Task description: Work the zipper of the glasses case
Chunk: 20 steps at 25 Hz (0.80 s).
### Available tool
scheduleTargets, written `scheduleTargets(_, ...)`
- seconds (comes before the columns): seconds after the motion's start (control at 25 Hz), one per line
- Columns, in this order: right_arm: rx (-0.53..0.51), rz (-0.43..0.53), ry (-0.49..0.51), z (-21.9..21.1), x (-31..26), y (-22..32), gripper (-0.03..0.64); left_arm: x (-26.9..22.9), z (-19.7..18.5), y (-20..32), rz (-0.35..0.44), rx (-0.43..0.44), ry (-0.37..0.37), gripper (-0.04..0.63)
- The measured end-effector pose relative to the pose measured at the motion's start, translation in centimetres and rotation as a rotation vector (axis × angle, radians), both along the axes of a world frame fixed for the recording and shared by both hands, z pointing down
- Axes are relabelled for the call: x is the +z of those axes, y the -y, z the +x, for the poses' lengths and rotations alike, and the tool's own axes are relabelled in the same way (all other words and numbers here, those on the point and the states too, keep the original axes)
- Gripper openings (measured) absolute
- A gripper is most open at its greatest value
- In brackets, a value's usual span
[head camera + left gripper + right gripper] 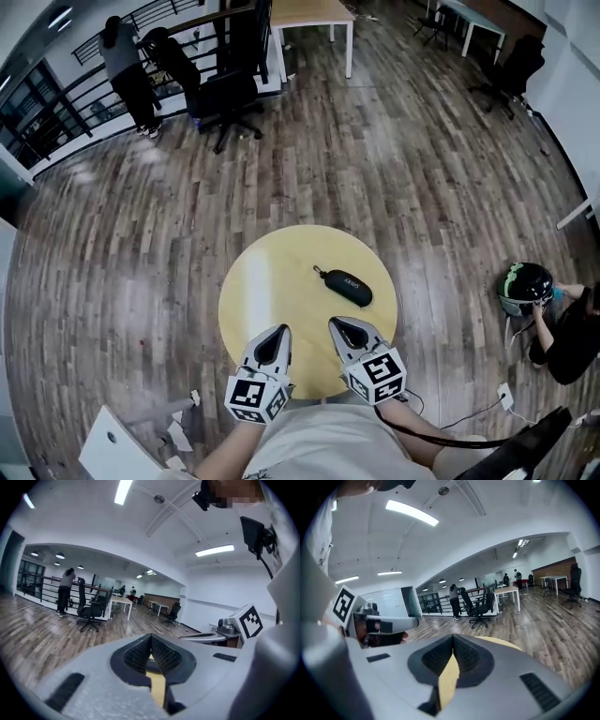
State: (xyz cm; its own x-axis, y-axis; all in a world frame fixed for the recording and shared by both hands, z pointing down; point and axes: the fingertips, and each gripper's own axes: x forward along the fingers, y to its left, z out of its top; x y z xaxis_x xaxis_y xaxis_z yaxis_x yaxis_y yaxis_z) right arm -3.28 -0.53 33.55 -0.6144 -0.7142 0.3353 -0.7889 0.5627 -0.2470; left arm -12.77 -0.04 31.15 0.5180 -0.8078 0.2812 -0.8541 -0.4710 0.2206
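Round yellow table (272, 300), black office chair (225, 101), helmet (523, 284), plank floor (422, 169).

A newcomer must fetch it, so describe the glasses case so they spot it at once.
Find the round yellow table on the wood-plank floor. On its right half lies the glasses case, a black oval pouch with a small pull at one end. It is the only object lying on that table.

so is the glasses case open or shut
Shut, it seems: the glasses case lies on the round table as one closed oval, no gap showing. Finer detail is too small to tell.
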Motion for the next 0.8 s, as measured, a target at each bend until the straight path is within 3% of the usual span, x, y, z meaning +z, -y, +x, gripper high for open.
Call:
scheduleTargets(0.12, -0.041, 0.012, 0.003, -2.8, -1.7, -0.4, 0.002, -0.5, -2.6, -1.3, -0.008, -0.072, -0.020, 0.003)
scheduleTargets(0.28, -0.067, 0.001, 0.084, -4.6, -3.6, -0.8, 0.002, -1.4, -3.9, -1.5, 0.024, -0.108, -0.003, 0.002)
scheduleTargets(0.8, -0.032, -0.066, 0.084, -5.0, -2.2, -2.2, 0.002, -1.2, -0.2, -1.8, 0.030, 0.035, 0.039, 0.002)
